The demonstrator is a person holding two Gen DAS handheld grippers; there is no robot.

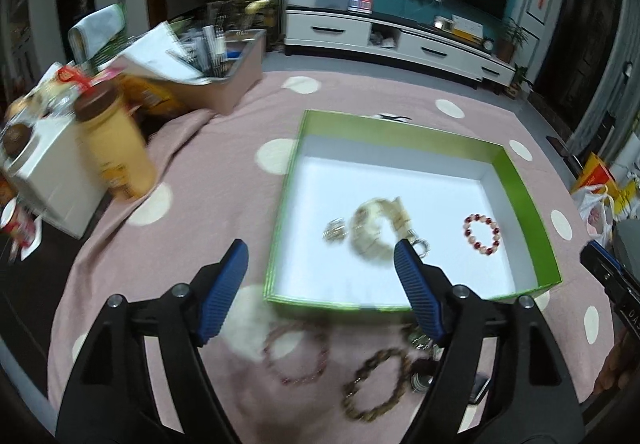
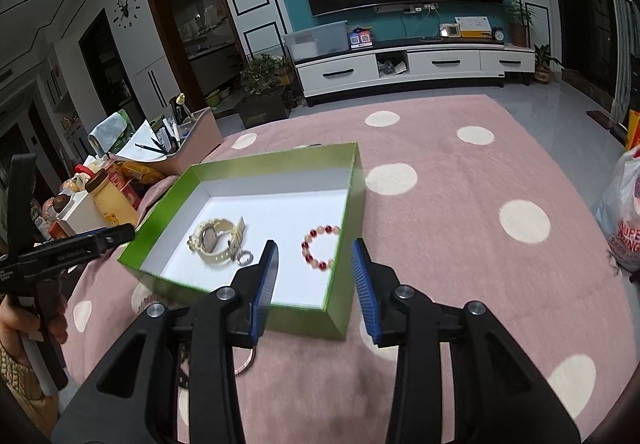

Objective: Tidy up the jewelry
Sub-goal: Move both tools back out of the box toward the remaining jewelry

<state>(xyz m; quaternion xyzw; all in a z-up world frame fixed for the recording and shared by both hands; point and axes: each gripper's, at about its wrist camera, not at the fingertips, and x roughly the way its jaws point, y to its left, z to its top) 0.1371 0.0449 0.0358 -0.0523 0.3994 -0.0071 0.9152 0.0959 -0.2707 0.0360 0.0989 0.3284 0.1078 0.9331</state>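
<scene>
A: Two grippers, both empty? 
B: Yes. The left gripper (image 1: 320,256) is spread wide with nothing between its pads; the right gripper (image 2: 314,256) is partly open, also holding nothing.
A: And the jewelry?
B: The cream watch (image 2: 218,240) and red bead bracelet (image 2: 320,248) lie in the green box (image 2: 344,180) on the pink worktop (image 2: 460,244). A brown bracelet (image 1: 376,384) lies outside it.

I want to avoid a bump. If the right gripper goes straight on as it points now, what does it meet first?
Probably the green box: the right gripper, open and empty, points at its near corner, with the red bead bracelet inside just beyond. Depth is unclear.
</scene>
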